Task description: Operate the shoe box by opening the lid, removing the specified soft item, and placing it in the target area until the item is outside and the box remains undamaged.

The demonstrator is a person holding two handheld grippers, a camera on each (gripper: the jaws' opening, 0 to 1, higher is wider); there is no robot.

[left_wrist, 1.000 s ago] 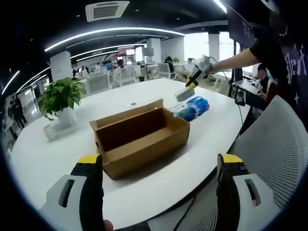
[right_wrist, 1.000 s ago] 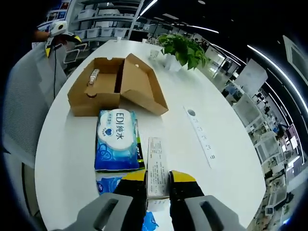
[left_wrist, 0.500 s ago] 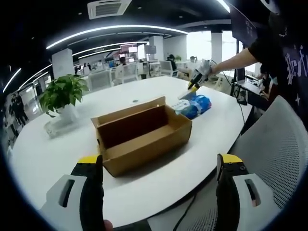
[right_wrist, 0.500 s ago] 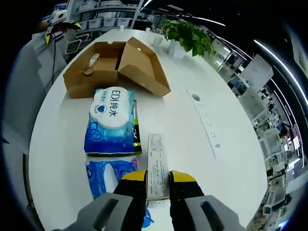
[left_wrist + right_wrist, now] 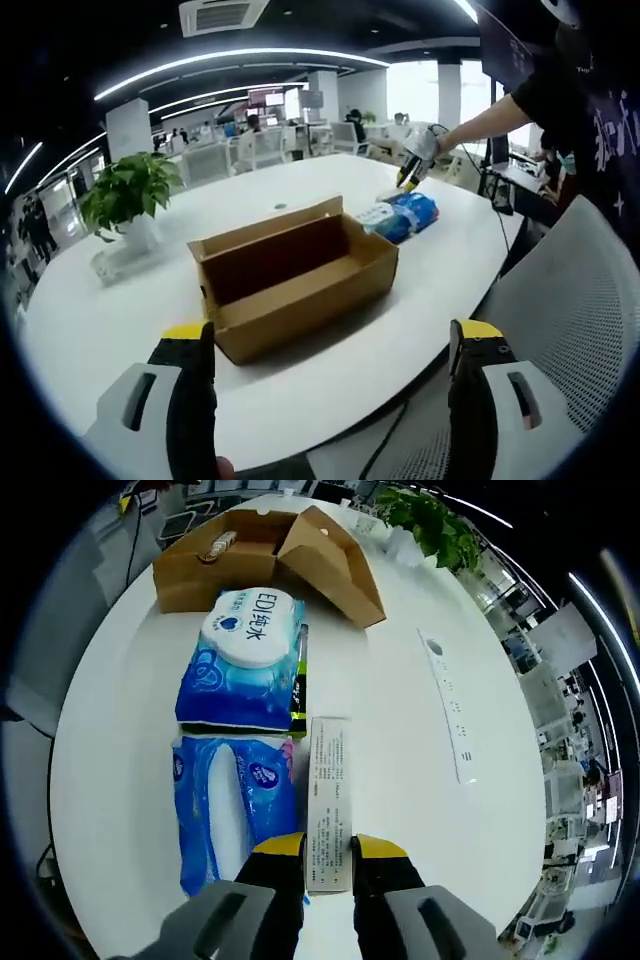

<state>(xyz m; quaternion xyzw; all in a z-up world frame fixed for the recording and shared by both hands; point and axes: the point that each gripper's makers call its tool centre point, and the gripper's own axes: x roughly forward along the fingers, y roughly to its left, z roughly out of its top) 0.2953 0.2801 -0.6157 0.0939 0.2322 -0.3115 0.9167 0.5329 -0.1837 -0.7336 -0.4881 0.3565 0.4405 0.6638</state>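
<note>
An open brown shoe box (image 5: 295,275) stands mid-table ahead of my left gripper (image 5: 333,345), whose jaws are wide apart and hold nothing. In the right gripper view the same box (image 5: 270,555) lies at the far end, lid flap up, with a small pale item (image 5: 218,546) inside. My right gripper (image 5: 327,855) is shut on a long flat white printed pack (image 5: 328,790), low over the table beside a blue tissue pack (image 5: 235,805) and a blue wet-wipes pack (image 5: 245,655). From the left gripper view, that right gripper (image 5: 410,170) hovers at the blue packs (image 5: 405,215).
The white oval table (image 5: 90,330) carries a potted plant (image 5: 130,200) at the far left and a flat socket strip (image 5: 450,715) right of the packs. A white mesh chair (image 5: 570,300) stands at the table's near right edge, next to a person in black.
The right gripper has come down toward the table with the white pack, so the blue packs and box now look closer. The left gripper has stayed put, still open.
</note>
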